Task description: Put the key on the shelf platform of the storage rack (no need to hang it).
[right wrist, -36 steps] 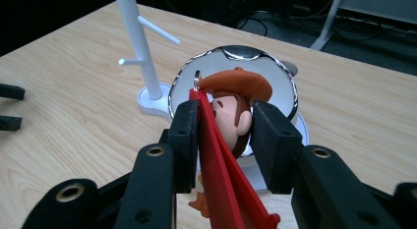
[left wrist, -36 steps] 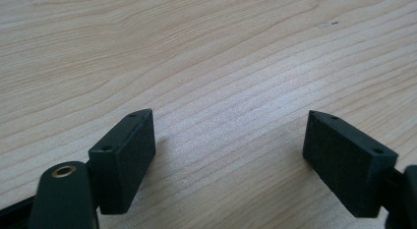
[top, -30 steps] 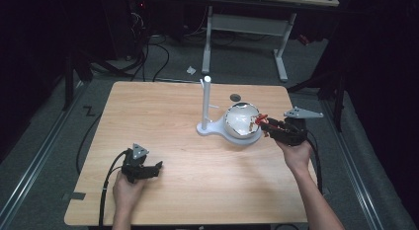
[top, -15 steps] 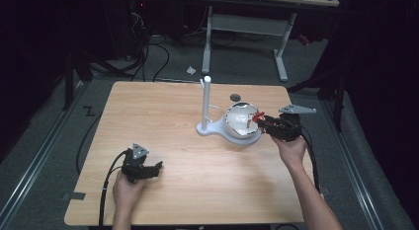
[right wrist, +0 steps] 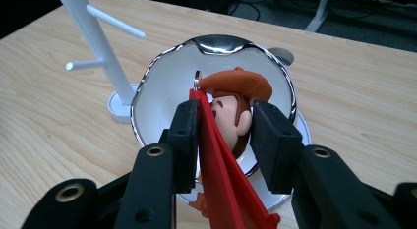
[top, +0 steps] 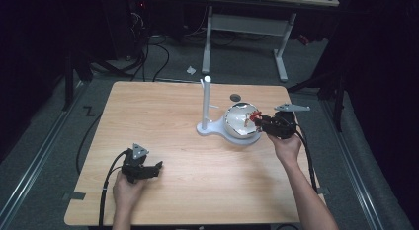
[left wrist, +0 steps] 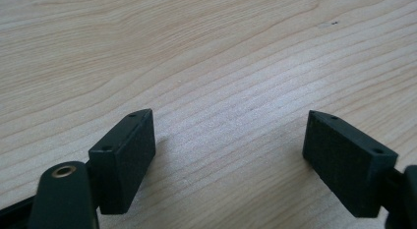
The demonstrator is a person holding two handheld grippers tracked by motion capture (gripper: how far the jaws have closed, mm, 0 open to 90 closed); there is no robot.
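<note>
My right gripper clamped cowboy figure, its red strap trailing back between jaws. Figure sat directly ahead of jaw tips, over white bowl. Best: lower slowly, stay centred, avoid chrome rim. Beyond, left of jaws: white peg stand, near. My left gripper gaped empty over bare table, plenty room.

Left gripper and right gripper: black bodies, blocky rectangular pads, brass-ringed screw holes, grey triangular top plates, trailing black cables; bare forearms.
</note>
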